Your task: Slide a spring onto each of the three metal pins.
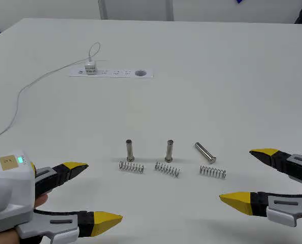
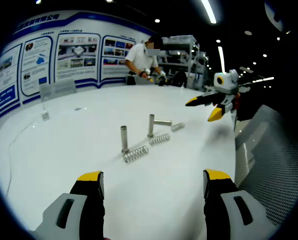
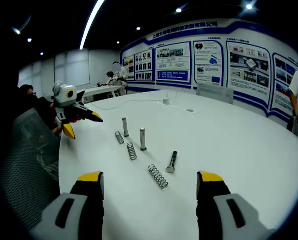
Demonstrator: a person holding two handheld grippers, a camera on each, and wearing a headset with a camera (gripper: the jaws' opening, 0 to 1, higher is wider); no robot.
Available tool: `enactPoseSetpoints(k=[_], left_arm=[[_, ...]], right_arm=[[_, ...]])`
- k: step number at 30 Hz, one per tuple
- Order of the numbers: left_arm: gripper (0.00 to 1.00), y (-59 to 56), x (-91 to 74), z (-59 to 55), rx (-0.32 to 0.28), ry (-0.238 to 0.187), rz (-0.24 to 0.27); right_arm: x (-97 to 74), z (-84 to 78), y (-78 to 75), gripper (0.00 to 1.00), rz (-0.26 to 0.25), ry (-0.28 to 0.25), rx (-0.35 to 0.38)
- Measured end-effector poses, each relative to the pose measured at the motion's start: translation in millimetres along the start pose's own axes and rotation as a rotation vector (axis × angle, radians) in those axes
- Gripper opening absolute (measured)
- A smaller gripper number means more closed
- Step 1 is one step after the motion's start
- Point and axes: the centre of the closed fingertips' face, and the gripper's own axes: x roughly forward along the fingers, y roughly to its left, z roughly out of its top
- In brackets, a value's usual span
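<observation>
Three metal pins stand in a row on the white table: the left pin (image 1: 129, 150) and middle pin (image 1: 169, 150) are upright, the right pin (image 1: 205, 152) lies on its side. A spring lies in front of each: left spring (image 1: 131, 166), middle spring (image 1: 167, 170), right spring (image 1: 212, 172). My left gripper (image 1: 96, 193) is open at the lower left, well short of the left spring (image 2: 135, 154). My right gripper (image 1: 249, 175) is open at the lower right, beside the right spring (image 3: 157, 176) and the lying pin (image 3: 172, 162). Nothing is held.
A power strip (image 1: 111, 72) with a white plug and cable (image 1: 19, 99) lies at the back of the table (image 1: 216, 76). A person (image 2: 141, 60) stands at a far bench in the left gripper view. A mesh chair (image 3: 26, 160) sits beside the table edge.
</observation>
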Motion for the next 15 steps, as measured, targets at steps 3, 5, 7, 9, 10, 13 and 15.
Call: enactPoseSetpoints(k=[3,5,7,9,10,13,15], left_arm=[[0.83,0.1,-0.6,0.3,0.0,0.0,0.003],[0.83,0.0,-0.7,0.4,0.002,0.0,0.003],[0.83,-0.5,-0.6,0.4,0.004,0.002,0.002],[0.83,-1.2,-0.5,0.4,0.006,0.002,0.0],[0.83,-1.4,-0.6,0.3,0.007,0.003,0.0],[0.83,-1.9,-0.5,0.7,0.008,0.002,-0.002],[0.83,-2.1,-0.4,0.7,0.008,0.002,-0.003]], right_arm=[[0.2,1.1,0.6,0.76,0.001,0.001,-0.001],[0.1,1.0,0.3,0.76,0.0,0.003,-0.003],[-0.1,0.8,-0.3,0.76,0.0,0.004,-0.004],[-0.8,1.0,-1.6,0.76,-0.004,0.008,-0.006],[-1.4,1.6,-1.8,0.75,-0.005,0.008,-0.006],[-2.4,2.5,-2.8,0.75,-0.01,0.006,-0.004],[-3.0,3.3,-2.7,0.75,-0.012,0.006,-0.002]])
